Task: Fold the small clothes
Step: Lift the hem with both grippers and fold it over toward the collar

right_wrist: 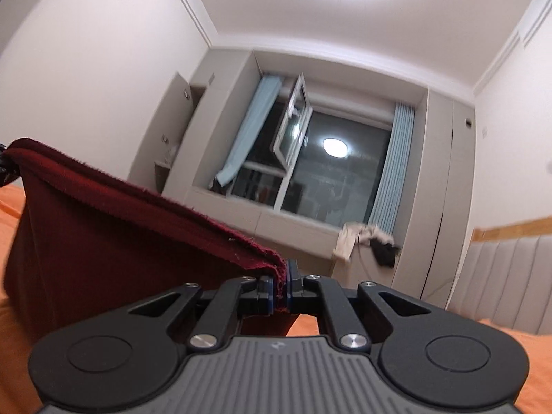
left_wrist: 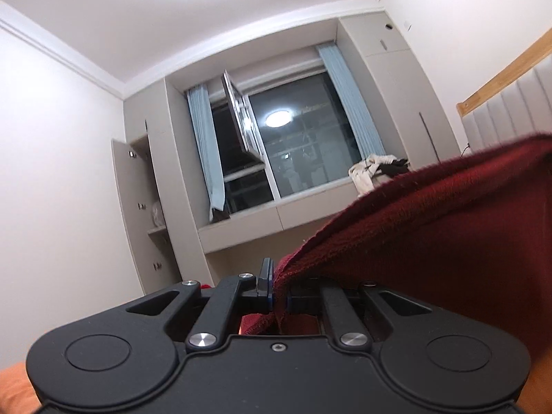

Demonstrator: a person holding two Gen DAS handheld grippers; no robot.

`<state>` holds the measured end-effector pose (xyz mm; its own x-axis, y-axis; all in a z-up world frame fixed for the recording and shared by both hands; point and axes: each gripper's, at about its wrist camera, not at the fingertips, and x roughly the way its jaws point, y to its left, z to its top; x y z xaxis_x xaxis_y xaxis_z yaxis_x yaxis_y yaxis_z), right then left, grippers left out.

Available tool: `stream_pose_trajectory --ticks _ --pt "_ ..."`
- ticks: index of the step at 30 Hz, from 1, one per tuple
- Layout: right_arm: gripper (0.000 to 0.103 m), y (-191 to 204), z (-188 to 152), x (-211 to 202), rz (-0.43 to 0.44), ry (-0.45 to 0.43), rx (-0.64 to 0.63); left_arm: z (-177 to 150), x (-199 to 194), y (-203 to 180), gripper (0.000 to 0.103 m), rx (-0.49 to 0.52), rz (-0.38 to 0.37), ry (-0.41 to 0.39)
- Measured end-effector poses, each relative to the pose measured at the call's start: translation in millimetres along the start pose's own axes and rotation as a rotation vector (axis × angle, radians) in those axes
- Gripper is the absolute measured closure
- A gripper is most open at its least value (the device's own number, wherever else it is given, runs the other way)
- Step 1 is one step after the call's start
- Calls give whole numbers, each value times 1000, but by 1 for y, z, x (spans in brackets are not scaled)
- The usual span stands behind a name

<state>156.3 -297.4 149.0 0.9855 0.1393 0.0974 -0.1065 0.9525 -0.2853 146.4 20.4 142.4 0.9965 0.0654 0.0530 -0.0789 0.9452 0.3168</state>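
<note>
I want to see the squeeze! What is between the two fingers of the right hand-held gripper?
A corner of the dark red cloth, pinched in the right hand-held gripper, seen in the right wrist view.

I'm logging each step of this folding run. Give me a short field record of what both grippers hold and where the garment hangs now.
garment: dark red knitted cloth, lifted and stretched between both grippers
left gripper: shut on one corner of the cloth's top edge
right gripper: shut on the opposite corner
surface below: orange bed cover
background: window with pale blue curtains, dark outside
fold state: not yet folded, hanging open
</note>
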Motion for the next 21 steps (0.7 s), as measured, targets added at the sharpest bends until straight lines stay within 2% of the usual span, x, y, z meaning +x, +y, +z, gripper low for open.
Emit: stream_pose_trajectory --ticks 6,10,12,16,21 --pt "96 -17 -27 94 22 158 70 -10 102 -6 95 -90 -30 149" --pt "96 -21 -52 132 31 230 99 -28 157 -10 94 -125 -40 253" --pt "96 -22 -70 144 62 246 122 -38 180 -9 94 -168 -55 318" --pt "96 -26 -96 171 112 334 155 -64 214 -6 94 -260 -59 419" --pt "96 -23 -114 188 116 409 170 -92 235 -10 92 -265 -76 492"
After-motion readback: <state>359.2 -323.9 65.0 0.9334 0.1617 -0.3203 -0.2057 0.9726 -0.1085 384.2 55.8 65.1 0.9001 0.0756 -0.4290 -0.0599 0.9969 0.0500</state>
